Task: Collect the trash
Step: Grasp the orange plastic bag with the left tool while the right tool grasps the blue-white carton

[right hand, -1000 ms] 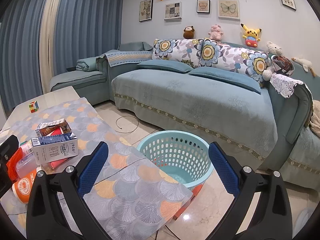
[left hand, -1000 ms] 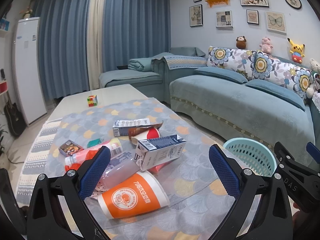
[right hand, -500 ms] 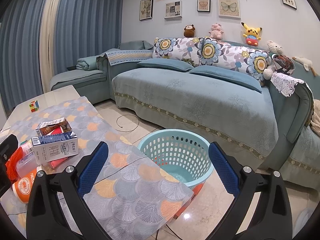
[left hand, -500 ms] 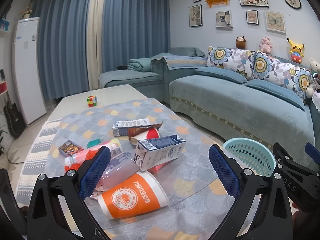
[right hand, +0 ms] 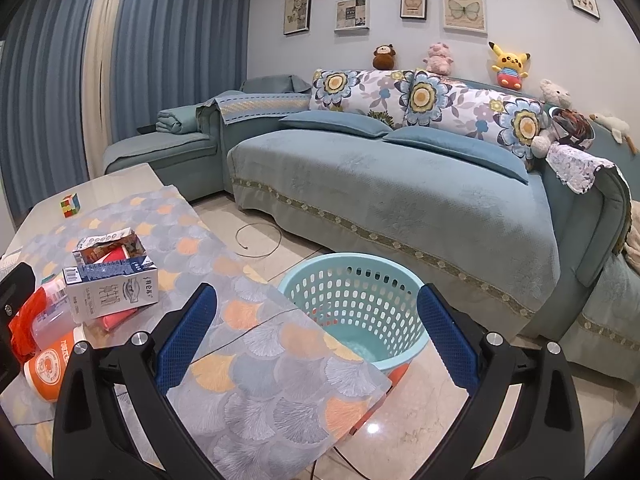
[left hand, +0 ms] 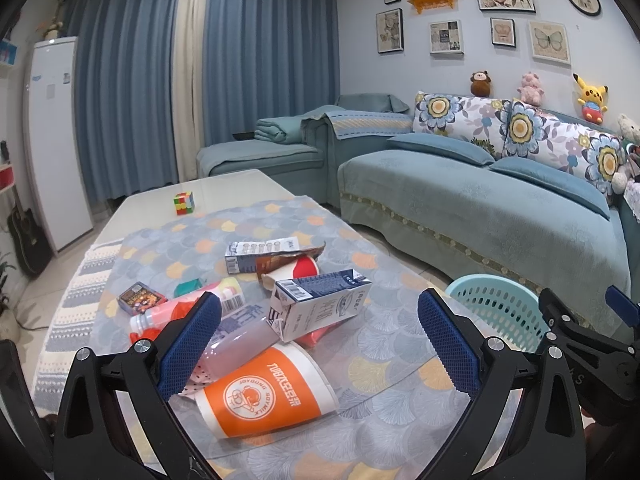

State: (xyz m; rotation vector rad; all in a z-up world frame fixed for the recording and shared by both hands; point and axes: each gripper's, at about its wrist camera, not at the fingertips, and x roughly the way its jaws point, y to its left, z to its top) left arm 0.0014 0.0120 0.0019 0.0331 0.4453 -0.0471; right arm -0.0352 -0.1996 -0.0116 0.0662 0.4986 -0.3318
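Nothing has shifted in the last second: both your left gripper [left hand: 318,334] and right gripper [right hand: 316,330] stay spread and empty, trash pile [left hand: 256,320] at twelve o'clock, basket [right hand: 354,308] unfilled.

Both the left tongs [left hand: 318,344] and right tongs [right hand: 316,338] gape wide, apparently empty.

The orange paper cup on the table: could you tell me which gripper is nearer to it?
Left. The left gripper hangs open right over the orange paper cup; the right gripper is off to its right, facing the basket.
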